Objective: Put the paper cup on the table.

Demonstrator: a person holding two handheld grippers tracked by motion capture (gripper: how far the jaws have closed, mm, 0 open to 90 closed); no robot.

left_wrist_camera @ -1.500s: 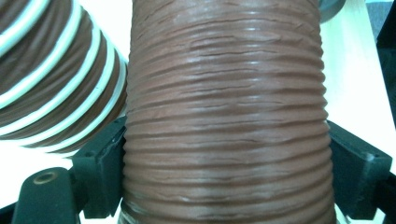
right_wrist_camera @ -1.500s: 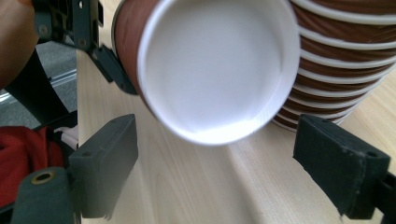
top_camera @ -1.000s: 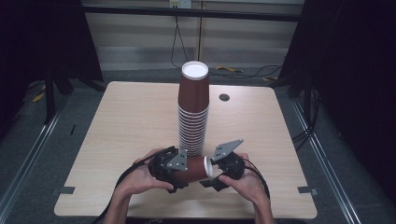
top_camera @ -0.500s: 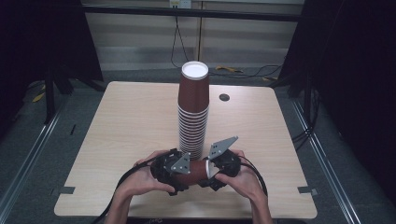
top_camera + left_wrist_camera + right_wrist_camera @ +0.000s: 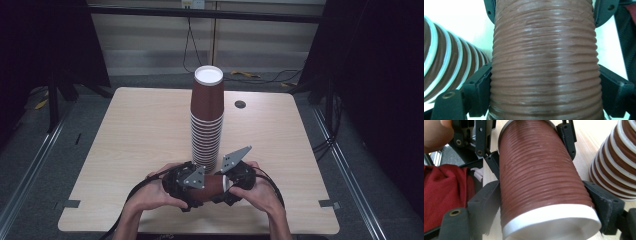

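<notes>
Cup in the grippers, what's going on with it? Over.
Left gripper and right gripper both shut on brown cup, held sideways. Cup stack upright right behind. Nothing in the way. Over.

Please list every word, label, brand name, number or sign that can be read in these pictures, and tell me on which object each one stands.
There is no readable text.
The held brown cup, clamped between both grippers, has a plain ribbed wall with no print.
The stack of cups shows only brown walls and white rims.
The table is bare wood without marks.
A small yellowish object at the top edge of the high view might be a label, but it is too small to read.
</notes>
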